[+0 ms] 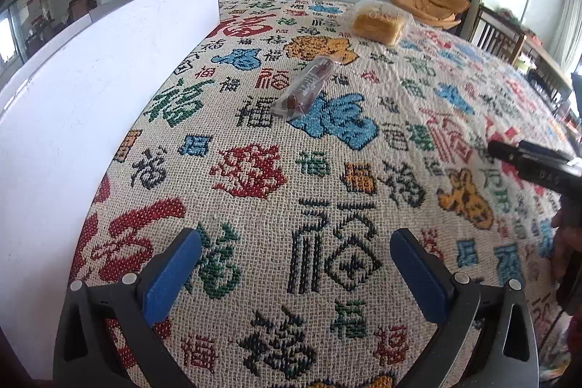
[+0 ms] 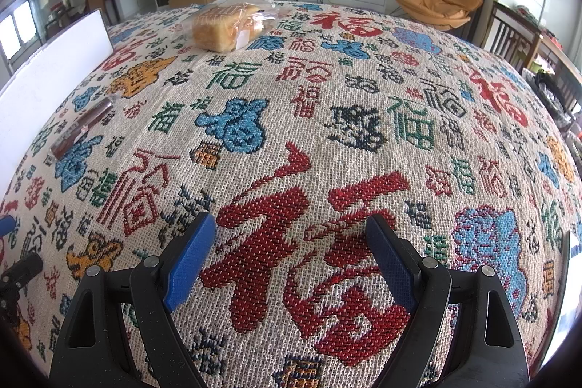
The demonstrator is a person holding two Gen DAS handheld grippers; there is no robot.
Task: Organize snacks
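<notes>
Snacks: none held, so the task looks to be at its start | left gripper (image 1: 294,275) and right gripper (image 2: 291,260) both wide, empty, low over the patterned cloth (image 2: 363,119) | next: reach the wrapped sausage (image 1: 307,83), then the bagged bread (image 1: 378,24) beyond | open cloth between; white board (image 1: 91,71) walls the left.

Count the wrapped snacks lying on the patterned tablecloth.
2: a brown sausage in clear wrap near the white box; a bagged bread loaf farther back. None appears hidden.
</notes>
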